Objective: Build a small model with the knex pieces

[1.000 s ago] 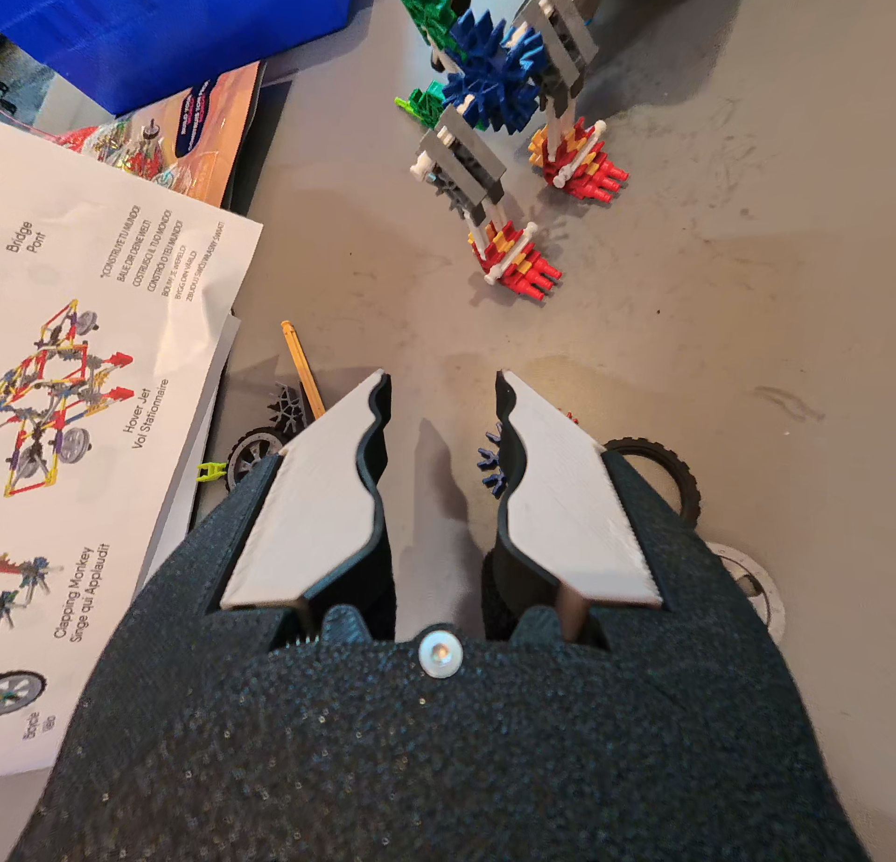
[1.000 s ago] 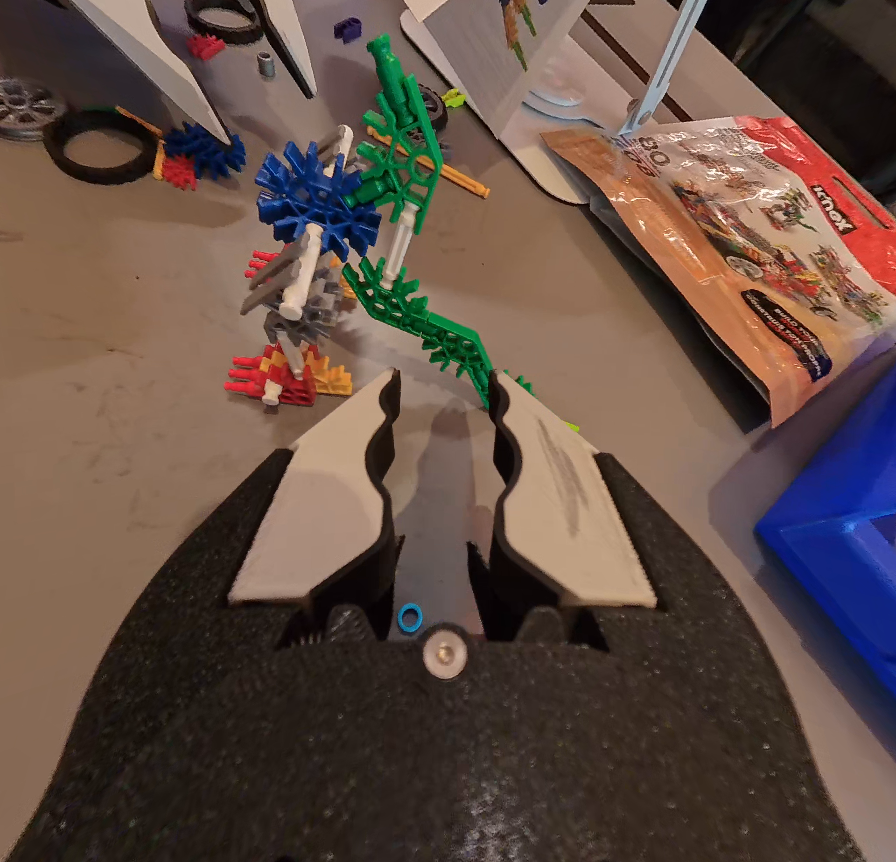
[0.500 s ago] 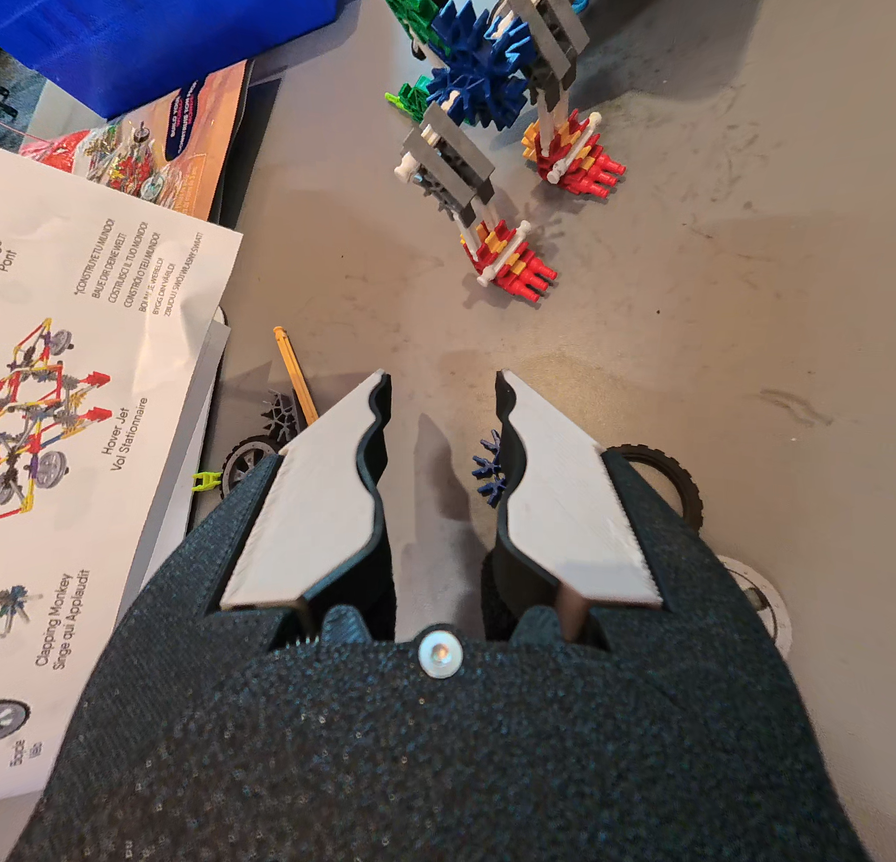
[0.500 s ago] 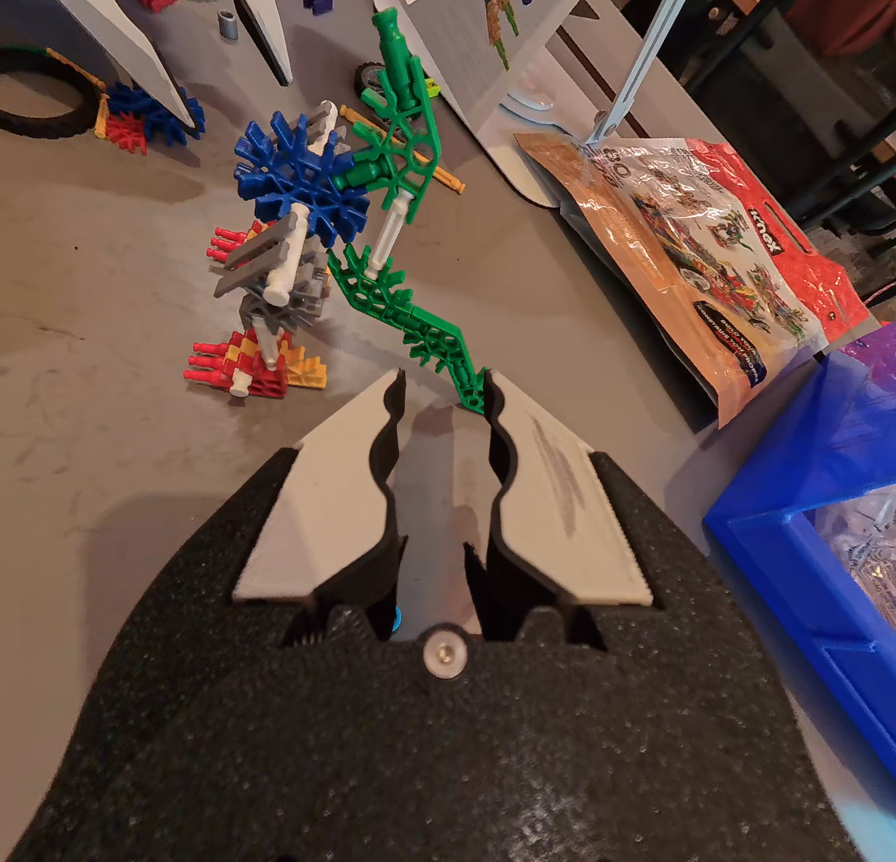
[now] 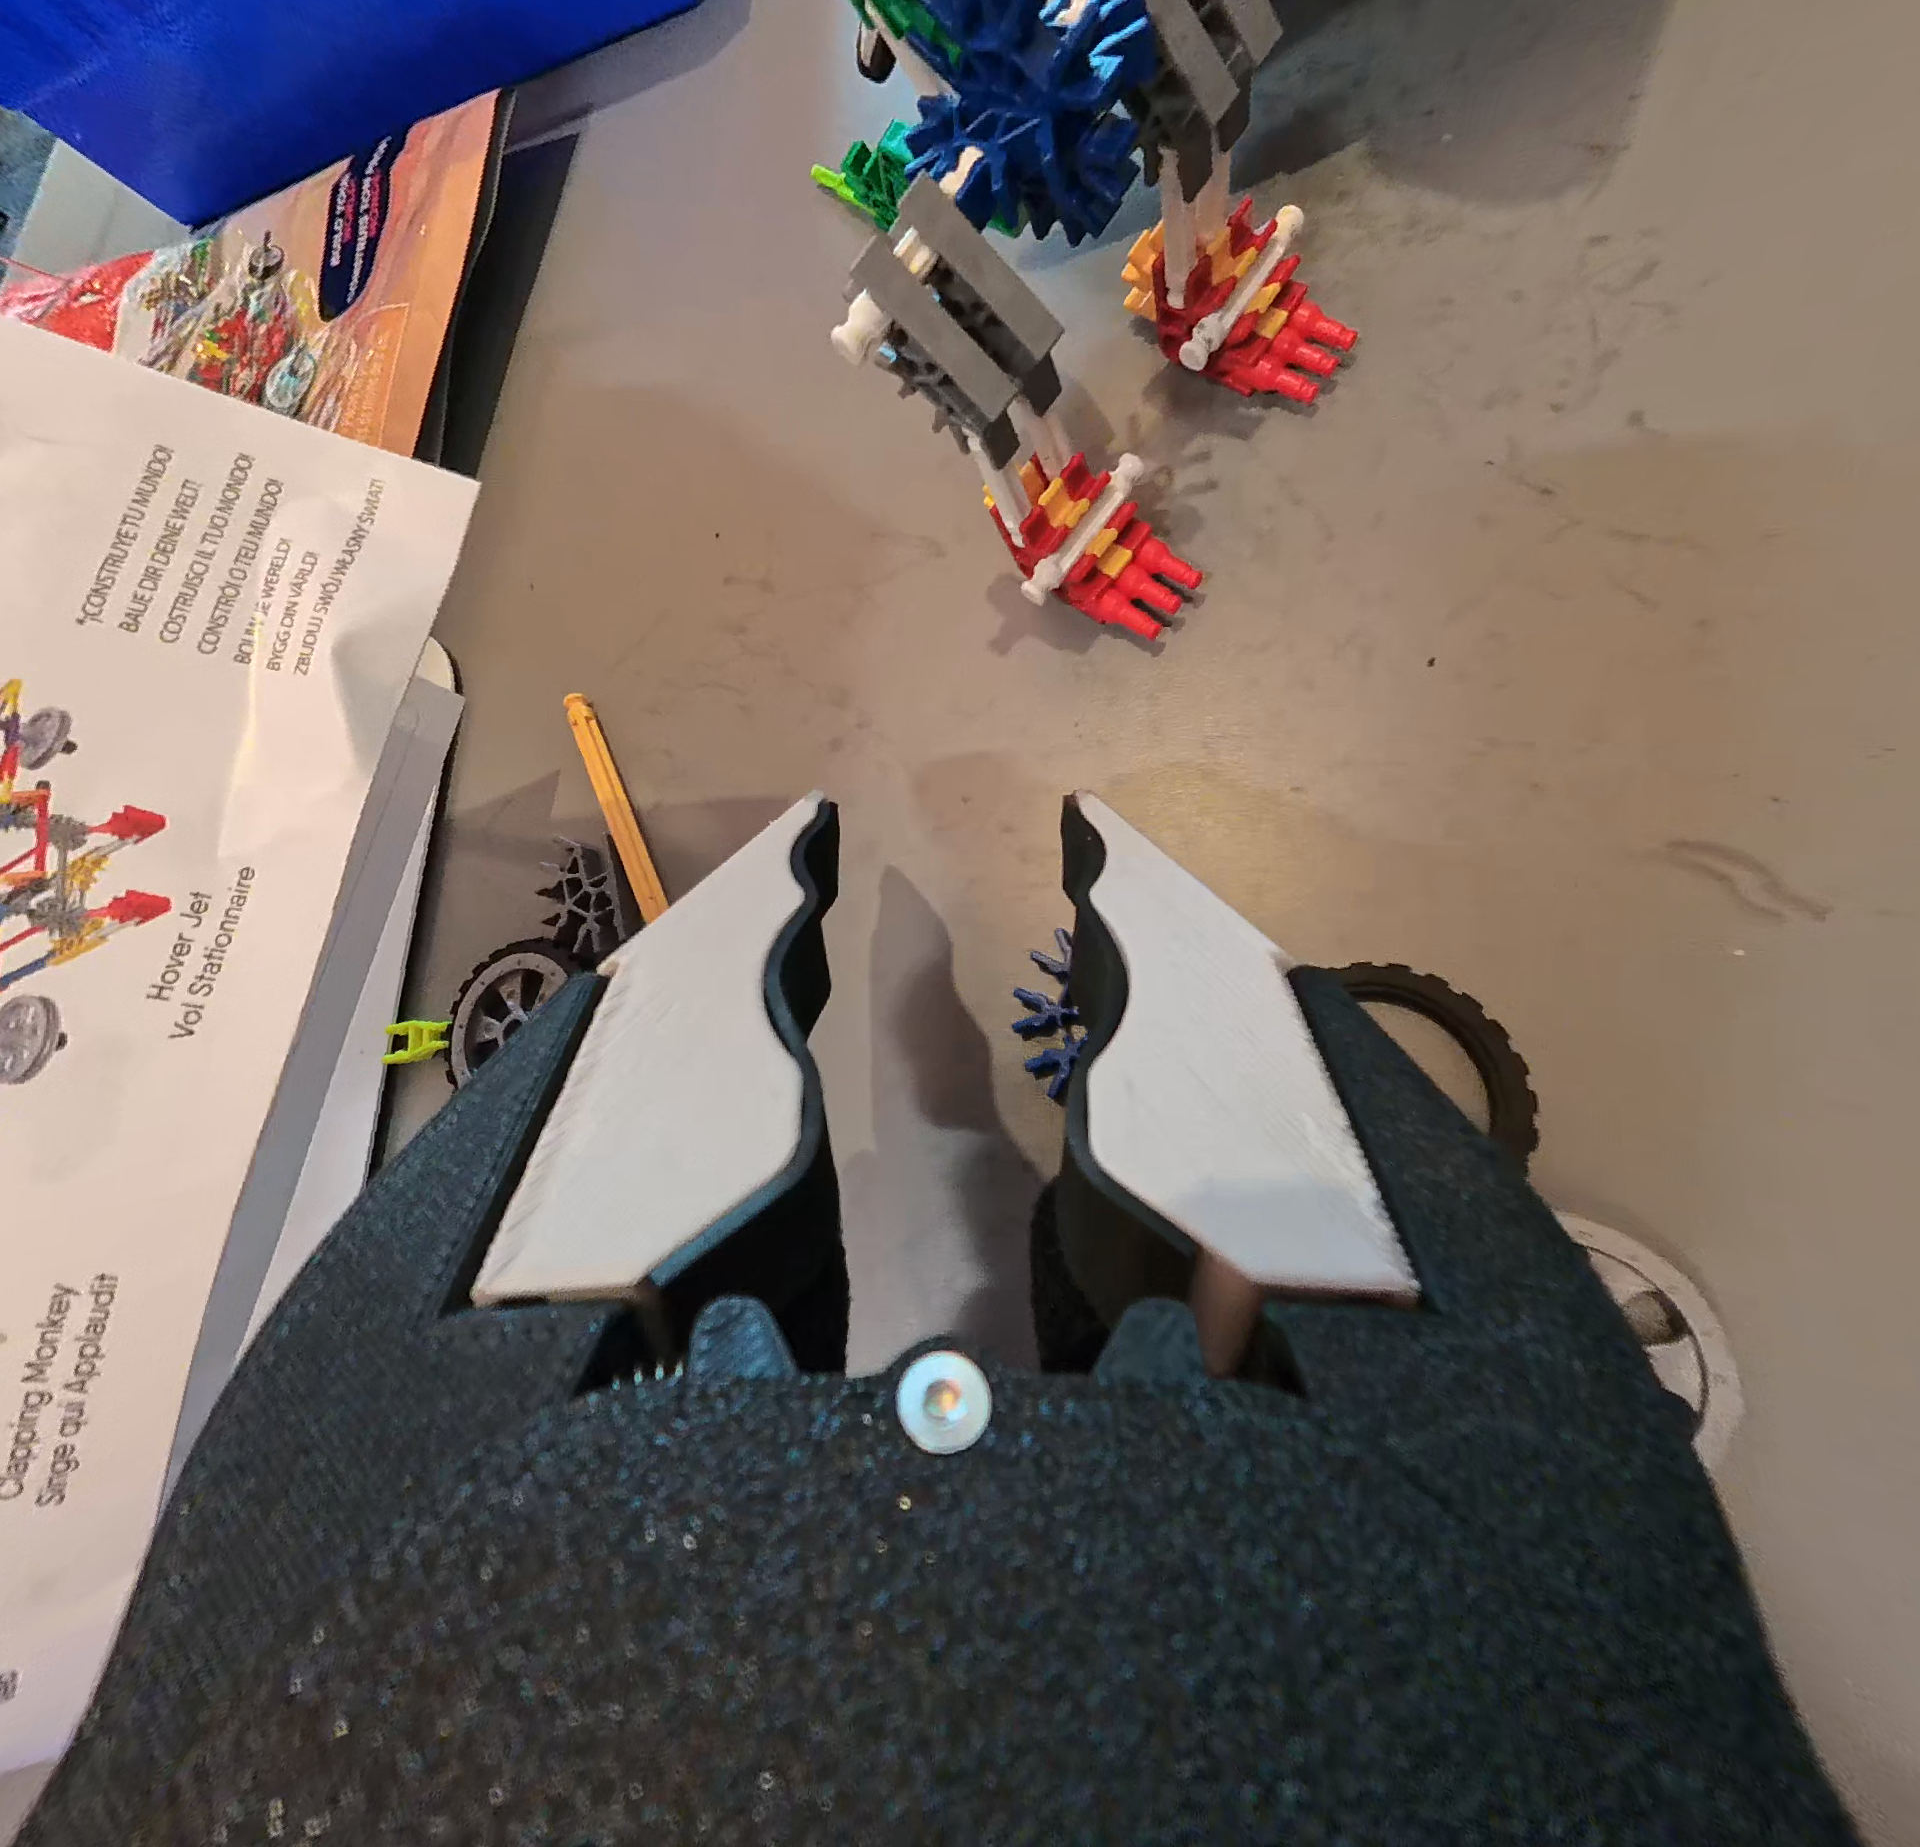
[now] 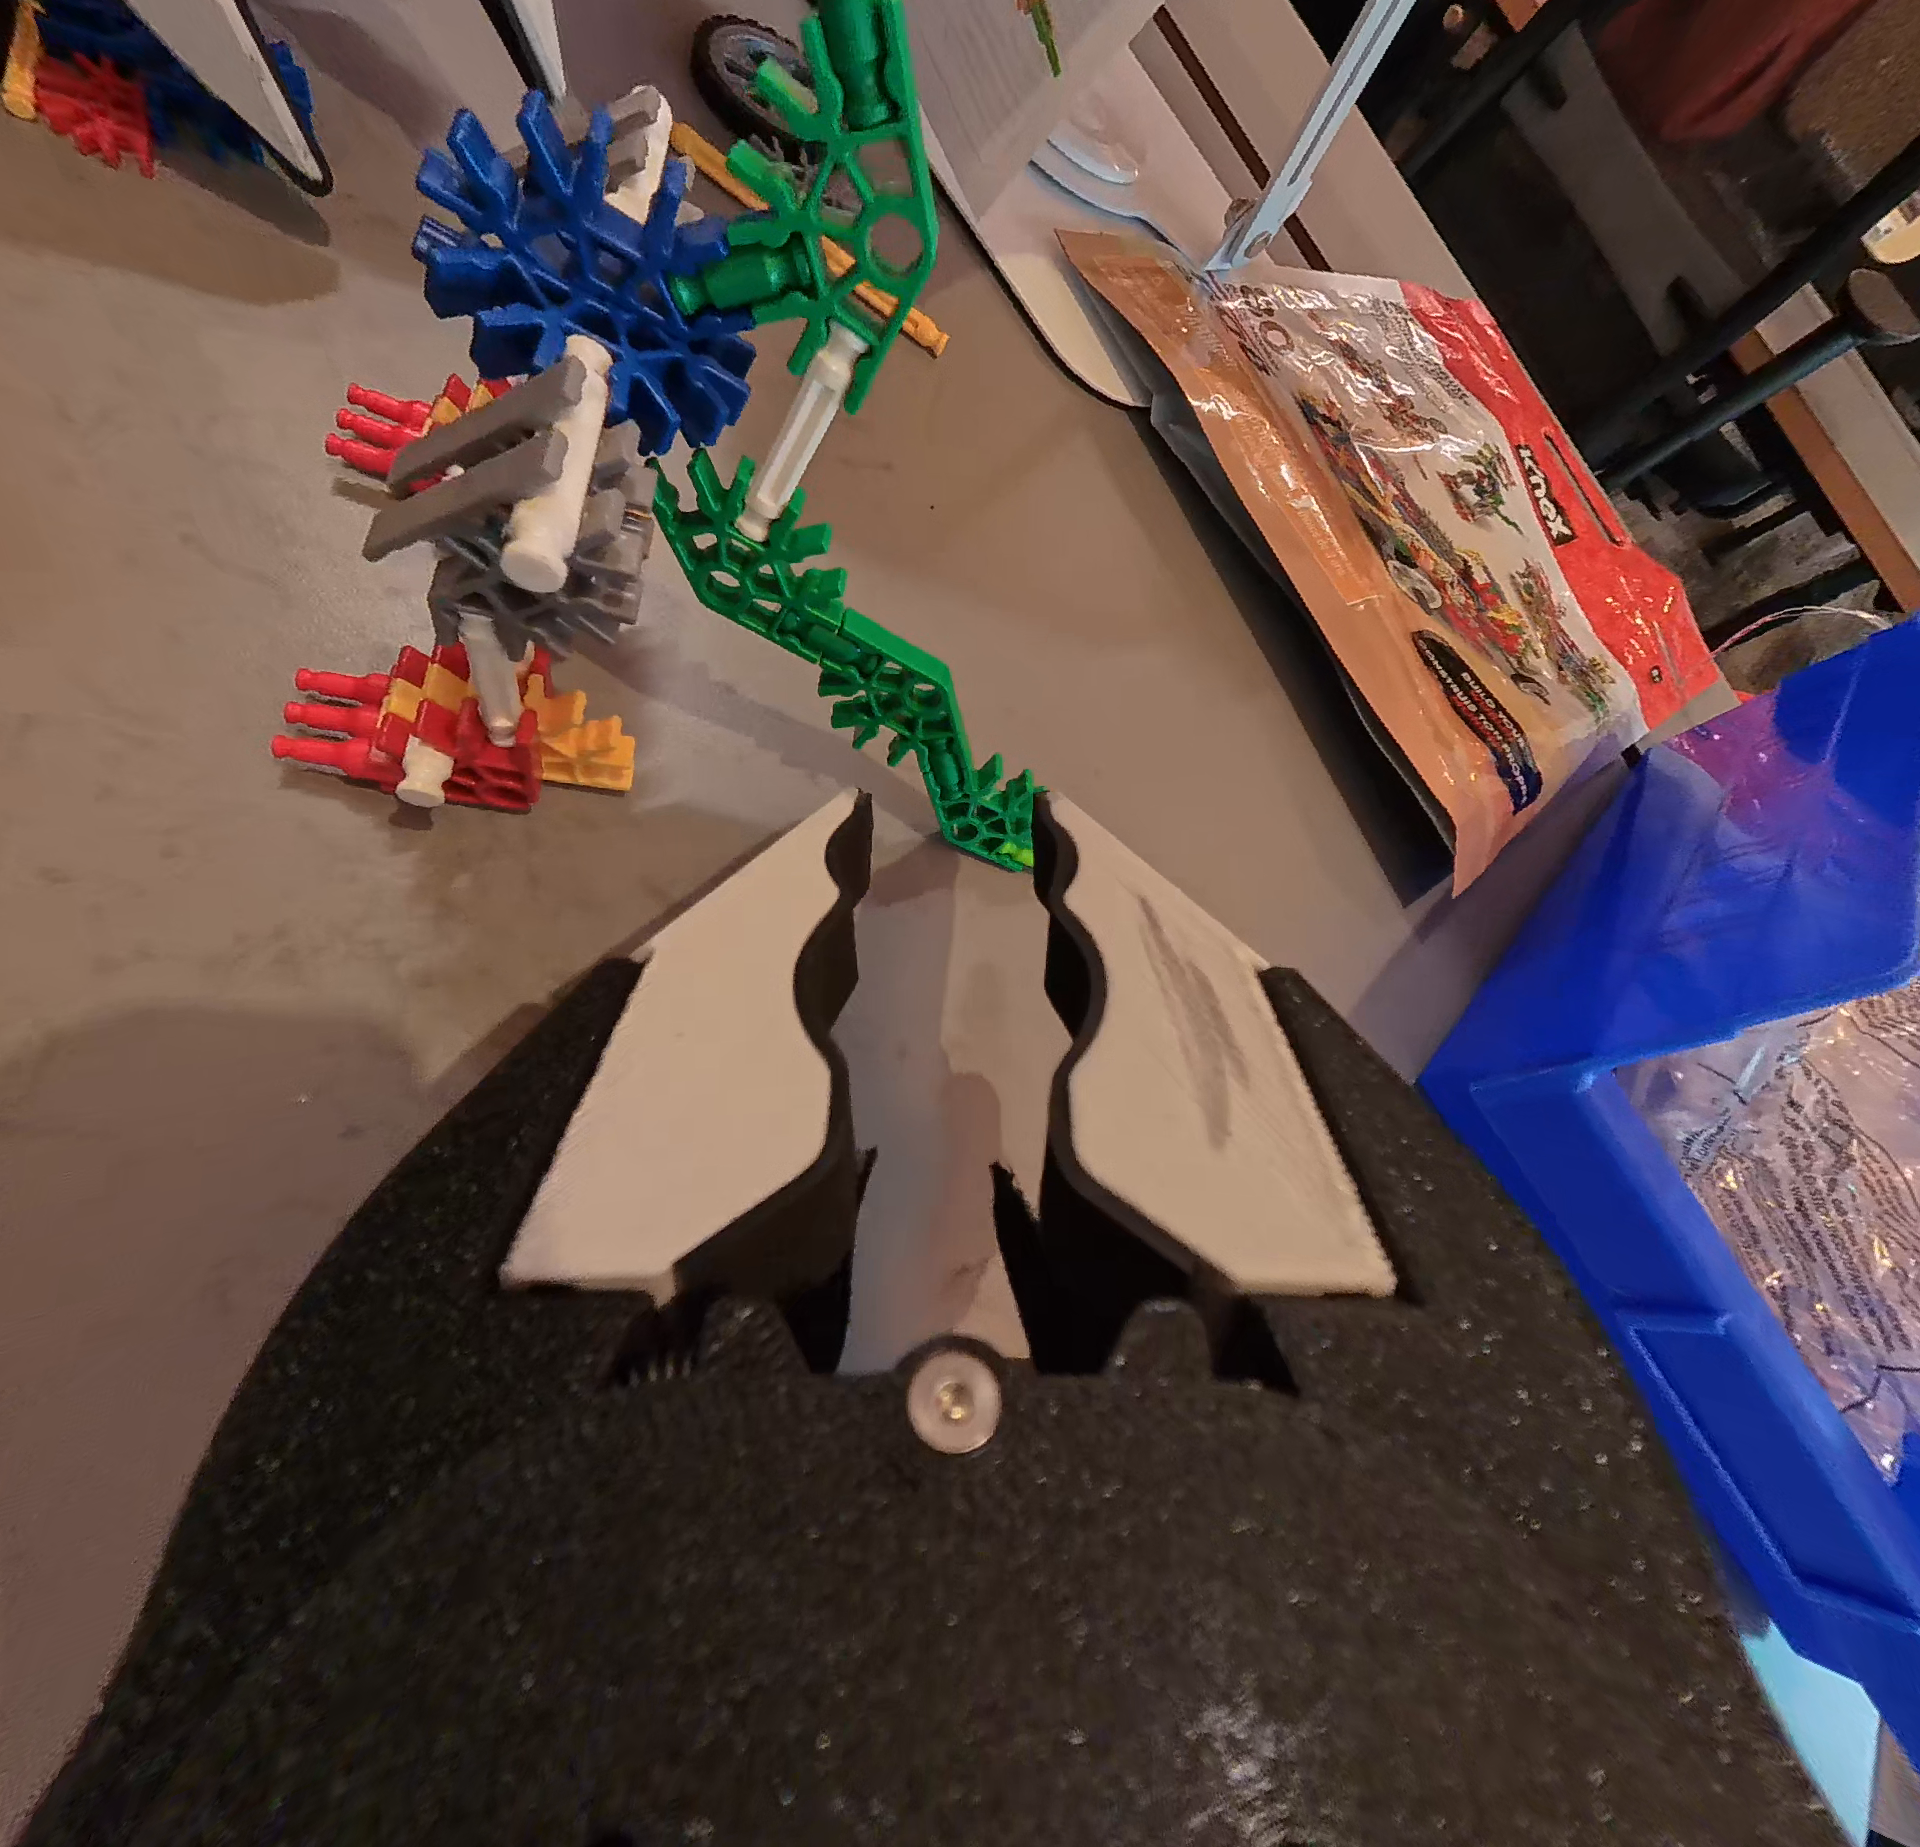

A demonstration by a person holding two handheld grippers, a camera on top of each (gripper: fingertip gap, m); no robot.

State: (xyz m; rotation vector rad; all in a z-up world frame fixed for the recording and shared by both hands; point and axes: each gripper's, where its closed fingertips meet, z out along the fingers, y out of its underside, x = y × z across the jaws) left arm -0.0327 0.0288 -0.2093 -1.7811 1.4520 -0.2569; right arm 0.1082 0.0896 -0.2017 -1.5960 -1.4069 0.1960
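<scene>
Since a second ago my right gripper [image 6: 951, 821] has slid to the right and closer to the blue bin [image 6: 1704, 976], which now fills far more of the right wrist view, while the toy model [image 6: 623, 426] has drifted up and looms larger. My left gripper [image 5: 945, 821] has barely shifted; the printed sheet [image 5: 177, 758] has slipped a little leftward.

Left claw: released, jaws apart, nothing between them, hovering over bare grey table [image 5: 1558, 758]. A small blue snowflake connector [image 5: 1049, 1008] peeks out just beside its right finger, a black tyre [image 5: 1475, 1028] and a grey wheel hub [image 5: 1652, 1309] lie behind that finger. To the left sit a yellow rod [image 5: 613, 805], a dark grey connector [image 5: 582, 893] and a small spoked wheel [image 5: 509, 1008].

Right claw: also released, empty. The tip of the model's green zigzag tail [image 6: 987, 821] sits between the fingertips, against the right finger; I can't tell whether it actually touches.

The model stands on red and yellow feet [image 6: 457, 727] with a blue snowflake hub [image 6: 582, 280], grey plates and white rods.

There's writing on the sheet and on the orange and red product bag [image 6: 1434, 509], which I'm leaving unread.
</scene>
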